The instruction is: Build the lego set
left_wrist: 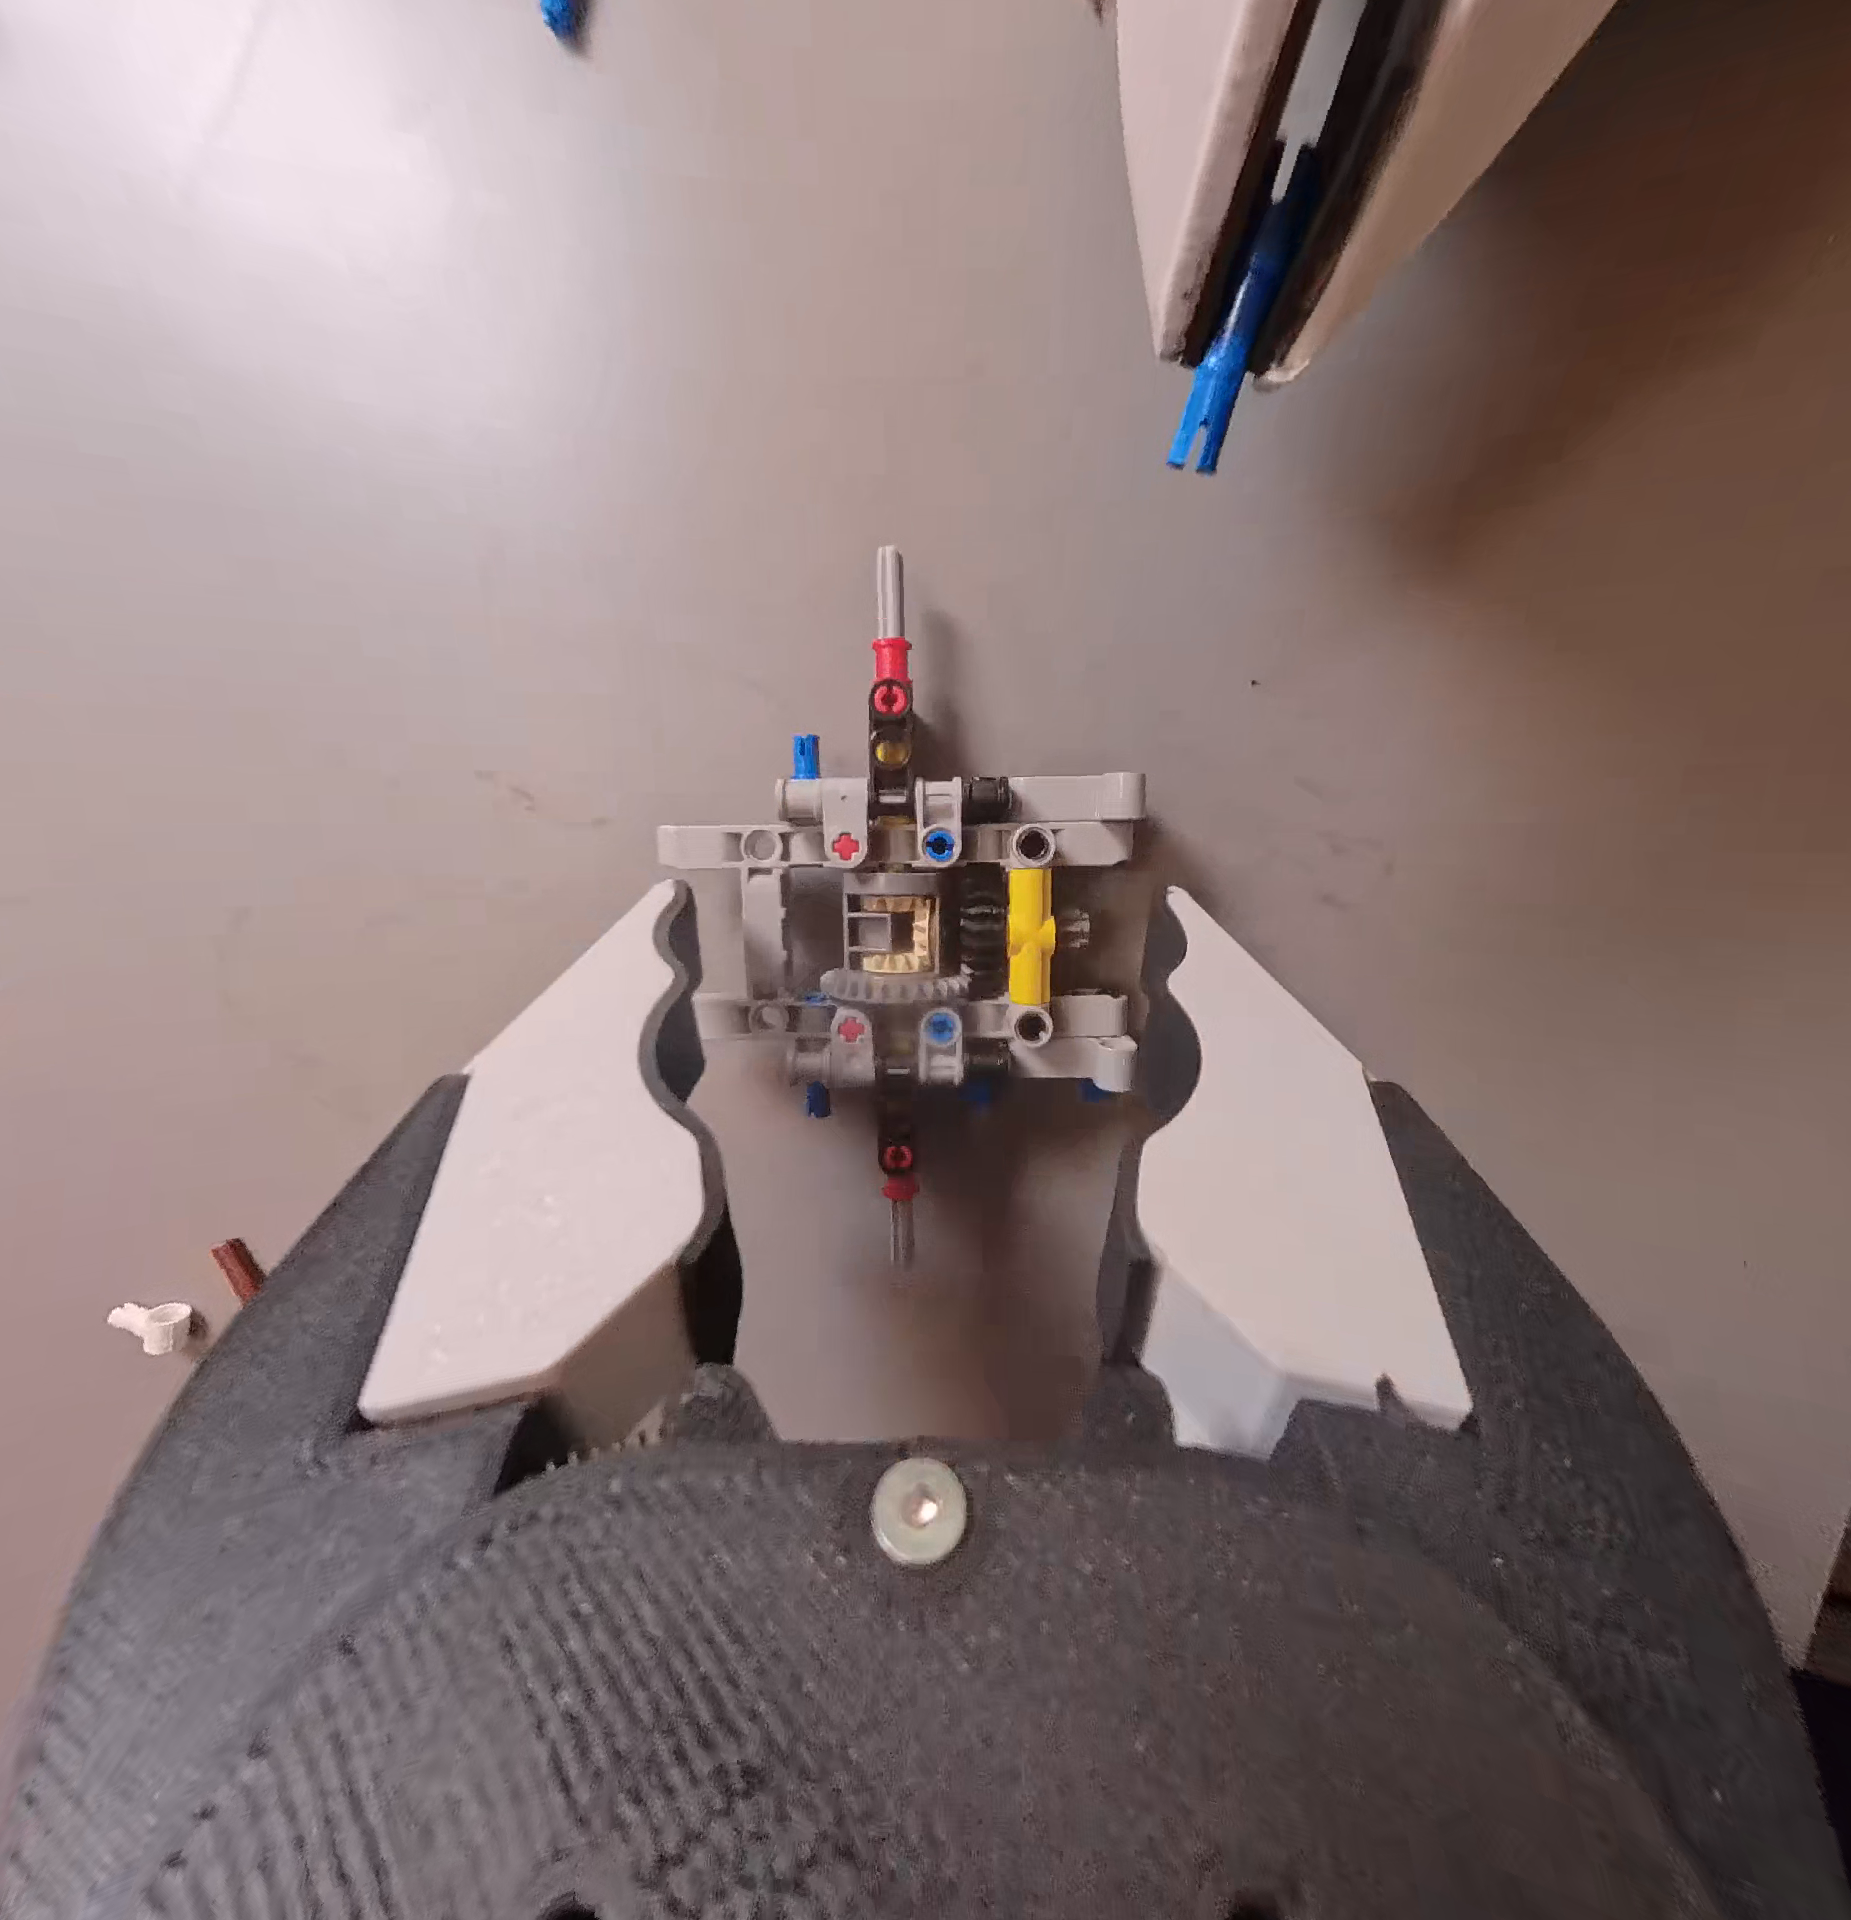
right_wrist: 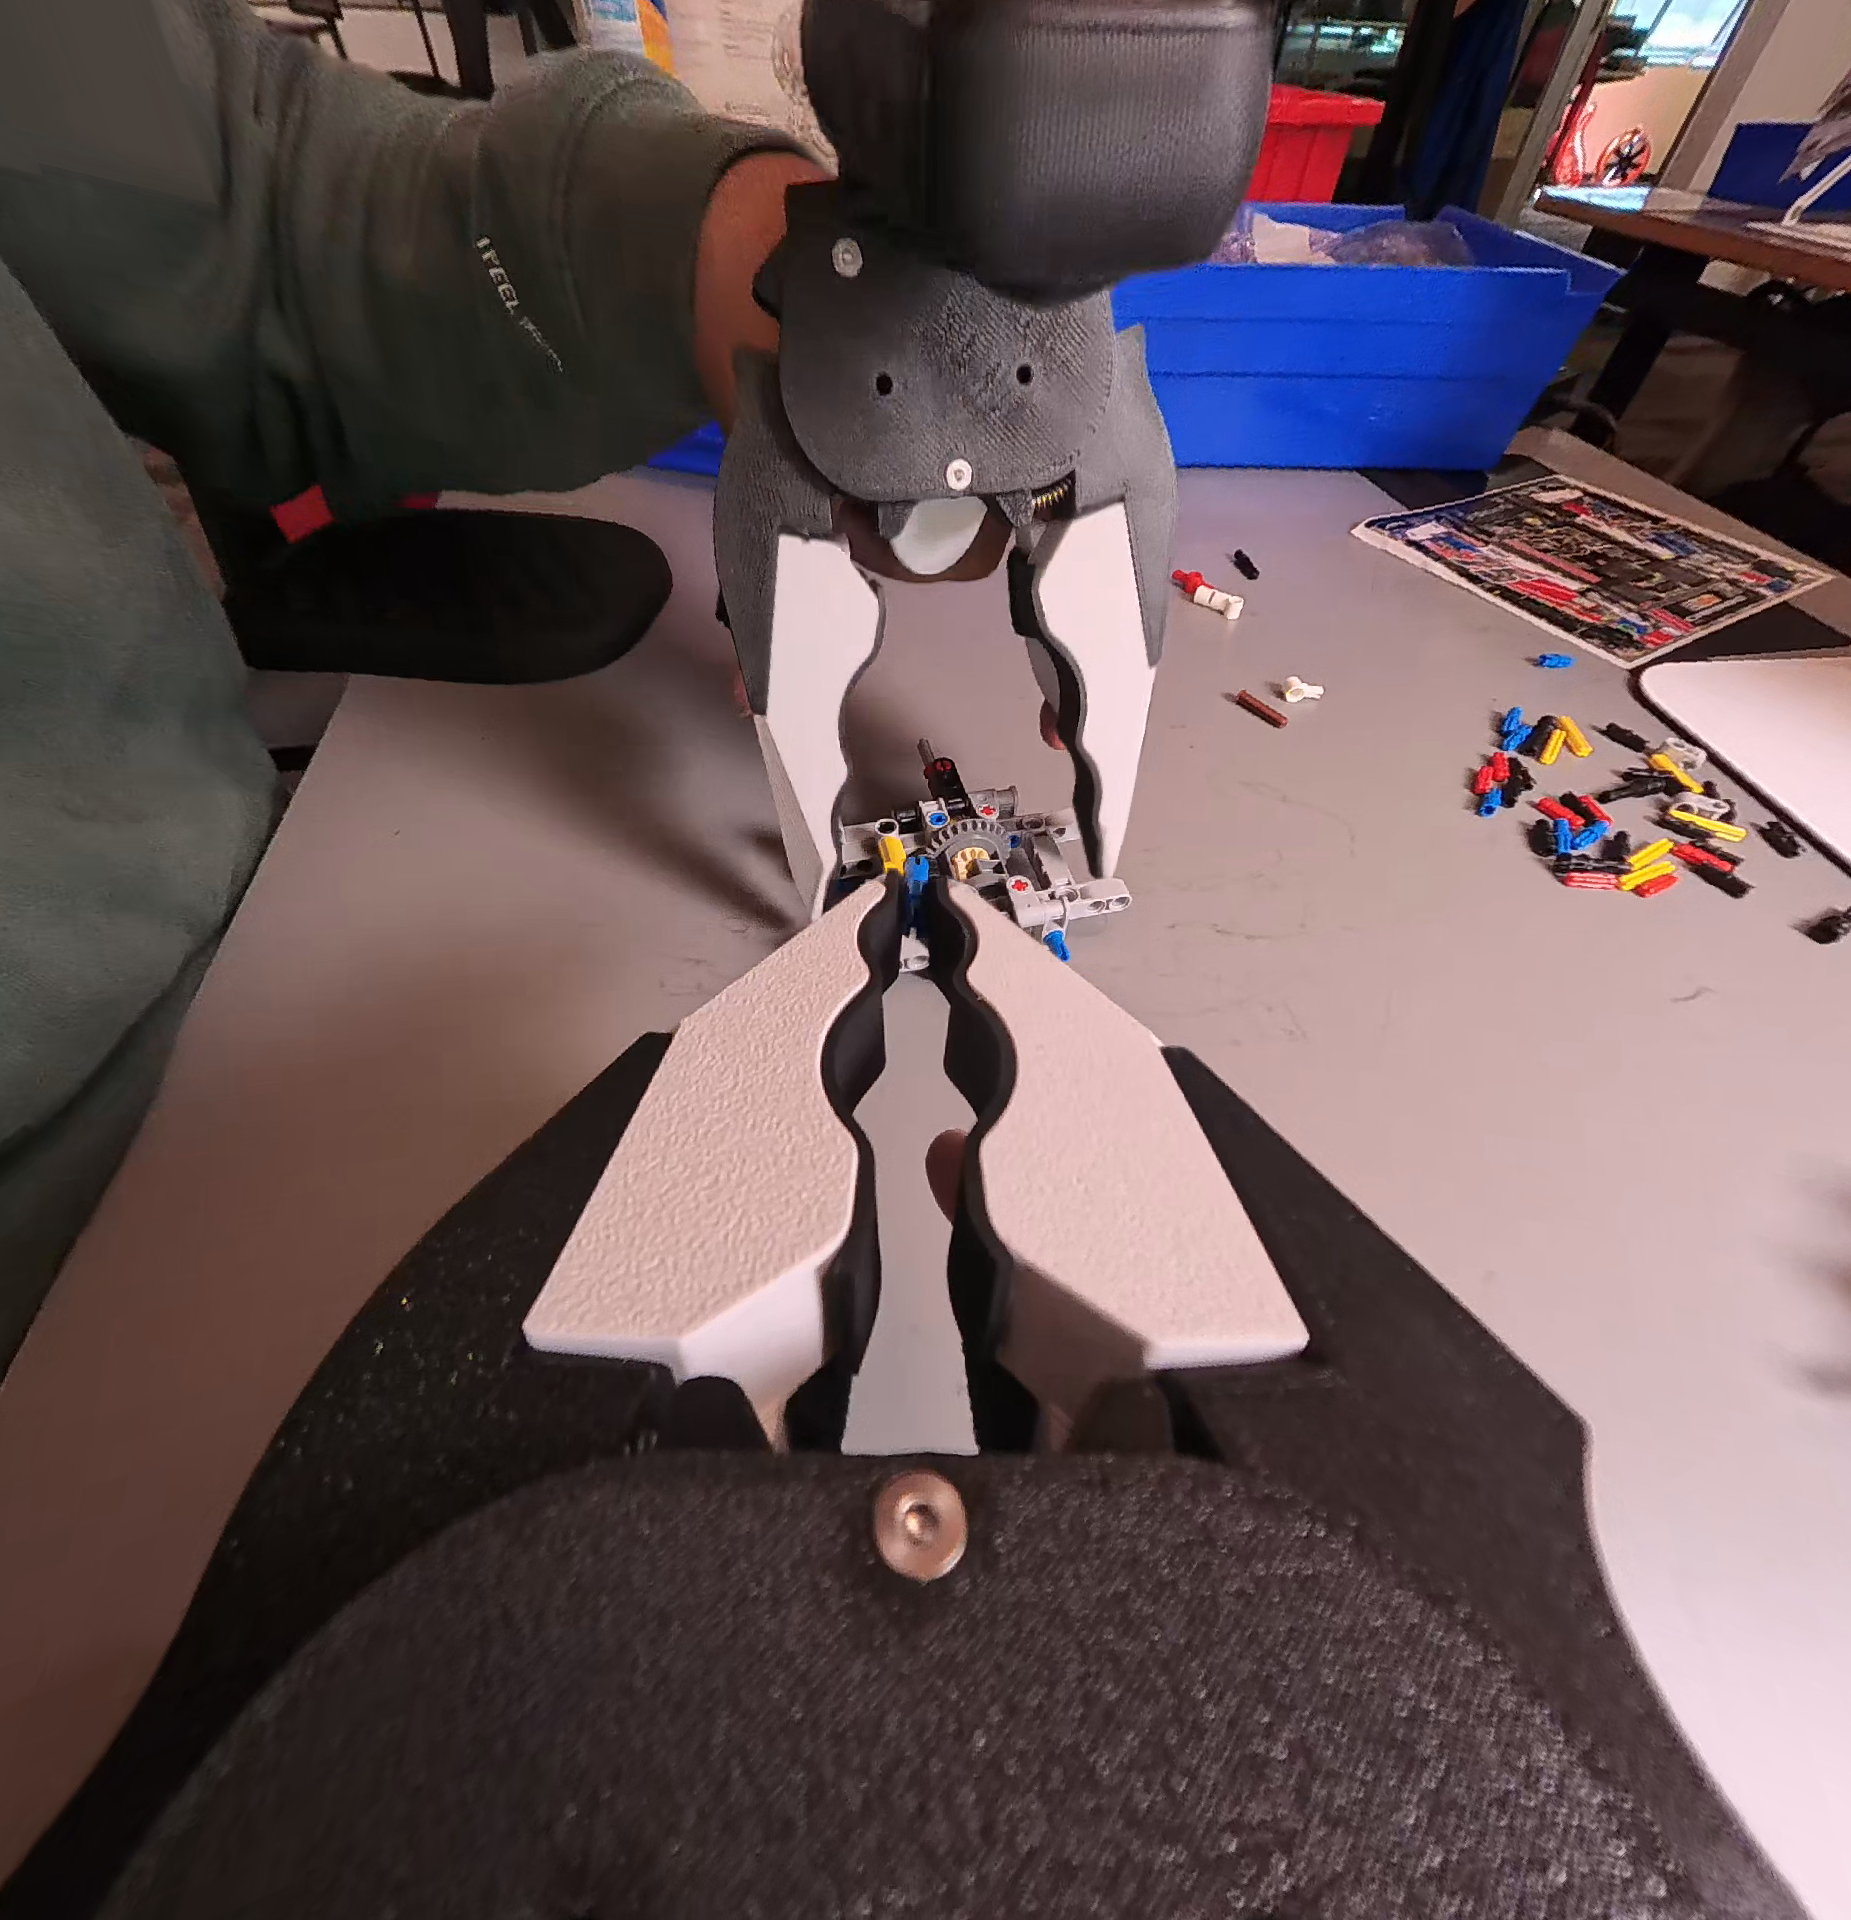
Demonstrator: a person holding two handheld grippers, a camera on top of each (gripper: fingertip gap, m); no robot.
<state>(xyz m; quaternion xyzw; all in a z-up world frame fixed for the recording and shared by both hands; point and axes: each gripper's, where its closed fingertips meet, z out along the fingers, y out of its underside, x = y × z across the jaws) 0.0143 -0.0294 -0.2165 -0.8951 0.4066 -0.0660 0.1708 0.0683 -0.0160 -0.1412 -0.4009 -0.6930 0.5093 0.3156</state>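
A grey brick-built gear assembly (left_wrist: 900,935) with a tan gear, a black gear and a yellow connector lies flat on the grey table (left_wrist: 381,520). My left gripper (left_wrist: 921,914) points down over it, with a pad against each side of its frame. The right wrist view shows the same assembly (right_wrist: 973,847) between the left gripper's fingers (right_wrist: 952,878). My right gripper (right_wrist: 916,894) is shut on a blue pin (right_wrist: 913,883), just in front of the assembly's near edge. In the left wrist view the right gripper (left_wrist: 1227,353) sits at the upper right, and the blue pin (left_wrist: 1212,405) sticks out of its tips.
A pile of red, blue, yellow and black pins (right_wrist: 1617,821) lies to the right, with a printed booklet (right_wrist: 1596,566) behind it. A brown axle (right_wrist: 1262,709) and a white piece (right_wrist: 1300,688) lie nearer. A blue bin (right_wrist: 1347,343) stands at the back. A person's green sleeve (right_wrist: 381,291) is at the left. There is about 9 centimetres between the tips of the two grippers.
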